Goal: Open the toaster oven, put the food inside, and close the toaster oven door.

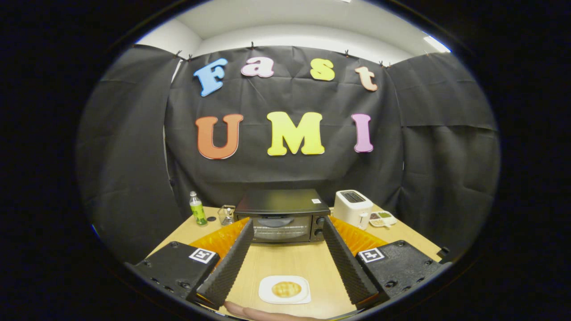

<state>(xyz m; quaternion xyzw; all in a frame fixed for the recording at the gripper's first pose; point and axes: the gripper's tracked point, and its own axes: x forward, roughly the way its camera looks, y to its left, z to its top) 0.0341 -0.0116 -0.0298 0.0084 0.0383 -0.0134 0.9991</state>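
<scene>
Nothing of the task looks done yet: toaster oven (281,216) stands at the far side of the tabletop (290,261) with its door closed, and the food (286,289) lies on its white plate (267,294) near, between the fingers. Tongs (285,249) are wide apart, holding nothing. Opening, loading and closing all remain.

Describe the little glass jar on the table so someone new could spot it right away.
Start at the black toaster oven at the back of the wooden table, beyond the gripper with its open jaws. Between it and the green bottle stands the glass jar: clear, squat and shorter than the bottle.
</scene>
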